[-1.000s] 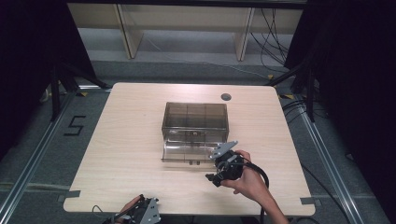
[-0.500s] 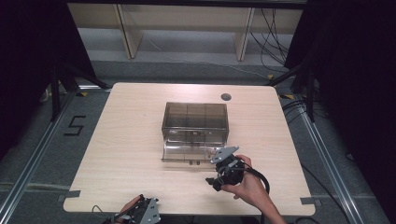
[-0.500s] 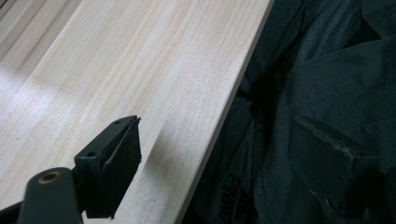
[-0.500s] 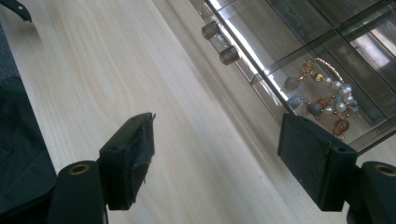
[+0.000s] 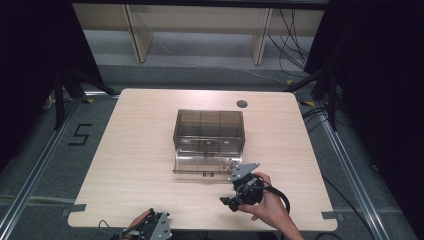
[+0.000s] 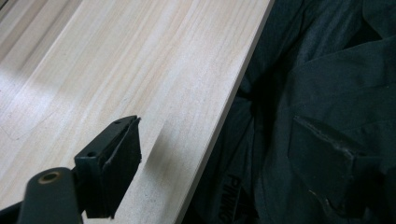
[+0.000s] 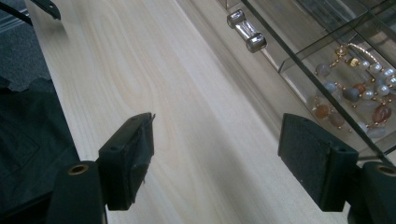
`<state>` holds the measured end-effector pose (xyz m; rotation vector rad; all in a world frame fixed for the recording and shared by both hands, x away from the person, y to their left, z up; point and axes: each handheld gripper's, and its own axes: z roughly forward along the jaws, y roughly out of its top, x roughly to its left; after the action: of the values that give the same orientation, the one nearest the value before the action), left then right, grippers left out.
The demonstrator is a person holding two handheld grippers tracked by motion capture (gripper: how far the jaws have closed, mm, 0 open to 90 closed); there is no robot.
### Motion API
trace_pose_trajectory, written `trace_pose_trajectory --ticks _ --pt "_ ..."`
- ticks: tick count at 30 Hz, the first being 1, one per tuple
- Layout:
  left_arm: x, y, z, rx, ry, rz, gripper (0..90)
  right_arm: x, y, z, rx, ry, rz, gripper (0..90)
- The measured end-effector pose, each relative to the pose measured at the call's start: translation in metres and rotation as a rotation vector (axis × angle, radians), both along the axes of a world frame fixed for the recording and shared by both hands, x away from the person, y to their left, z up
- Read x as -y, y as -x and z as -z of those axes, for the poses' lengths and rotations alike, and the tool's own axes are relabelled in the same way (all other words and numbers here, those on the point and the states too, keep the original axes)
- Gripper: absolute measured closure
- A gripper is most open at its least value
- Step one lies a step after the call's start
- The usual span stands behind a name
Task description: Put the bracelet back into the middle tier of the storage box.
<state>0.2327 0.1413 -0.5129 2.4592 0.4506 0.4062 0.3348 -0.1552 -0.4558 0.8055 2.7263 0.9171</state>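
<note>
Pale wooden table (image 5: 140, 165) amid dark curtains. At centre, smoky clear-plastic drawer box (image 5: 209, 125), bottom drawer (image 5: 200, 163) pulled out, beaded jewellery (image 7: 355, 93) inside. Probably light, rigid, slick, scratch-prone; best taken by small metal knob (image 7: 246, 31). Right gripper (image 7: 215, 158) just beside drawer, jaws wide apart, empty. Left gripper (image 6: 224, 154) at near edge, likewise spread.

left gripper (image 5: 150, 229): jaws apart, low | right gripper (image 5: 236, 196): jaws apart, hand-held

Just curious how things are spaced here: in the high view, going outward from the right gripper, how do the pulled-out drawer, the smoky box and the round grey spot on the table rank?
From the right gripper:
1. Pulled-out drawer, just beyond it.
2. Smoky box, behind the drawer.
3. Round grey spot, near the table's far edge.
</note>
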Motion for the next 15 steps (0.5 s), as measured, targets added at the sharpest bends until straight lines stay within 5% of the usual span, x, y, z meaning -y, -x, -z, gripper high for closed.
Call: trace_pose_trajectory --ticks 6,9,15 --pt "0.0 0.0 0.001 0.0 0.002 0.004 17.2 0.006 0.003 0.006 0.012 -0.013 0.019 27.0" --pt "0.0 0.0 0.001 0.001 0.002 0.003 17.2 0.008 0.006 0.009 -0.016 -0.031 0.011 27.0" --pt "0.0 0.0 0.0 0.002 0.002 0.003 17.2 0.015 0.006 0.01 0.012 -0.044 0.014 27.1"
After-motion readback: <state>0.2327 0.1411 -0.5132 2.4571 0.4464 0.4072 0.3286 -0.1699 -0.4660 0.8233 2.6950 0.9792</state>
